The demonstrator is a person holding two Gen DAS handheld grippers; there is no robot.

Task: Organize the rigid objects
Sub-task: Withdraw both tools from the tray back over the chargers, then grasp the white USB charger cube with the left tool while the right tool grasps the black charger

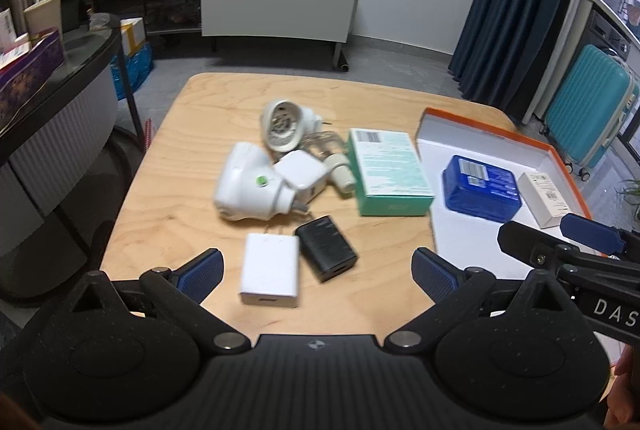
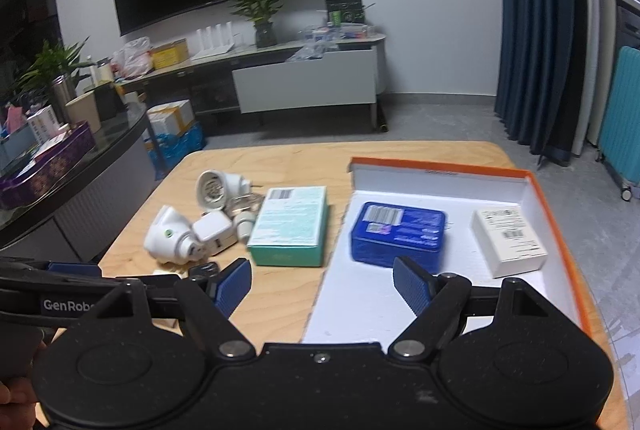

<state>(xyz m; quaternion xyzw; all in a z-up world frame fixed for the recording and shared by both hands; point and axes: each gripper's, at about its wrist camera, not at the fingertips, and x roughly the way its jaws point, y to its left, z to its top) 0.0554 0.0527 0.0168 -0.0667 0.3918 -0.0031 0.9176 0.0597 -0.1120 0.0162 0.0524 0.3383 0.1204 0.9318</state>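
An orange-rimmed white box tray (image 1: 492, 132) (image 2: 440, 166) lies on the right of the wooden table (image 1: 192, 134) and holds a blue tin (image 1: 482, 188) (image 2: 398, 238) and a small white box (image 1: 546, 198) (image 2: 508, 242). A teal box (image 1: 388, 172) (image 2: 292, 226) lies left of the tray. Beside it are white plug adapters (image 1: 250, 184) (image 2: 172, 238), a white charger (image 1: 270, 270) and a black charger (image 1: 326, 248). My left gripper (image 1: 318, 272) is open and empty above the chargers. My right gripper (image 2: 322, 286) is open and empty over the tray's near left edge.
A round white socket adapter (image 1: 282, 124) (image 2: 214, 188) lies at the back of the pile. A dark counter with boxes (image 1: 48, 82) stands left of the table. A sideboard (image 1: 276, 10) lies beyond, and a teal suitcase (image 1: 588, 110) stands at the right.
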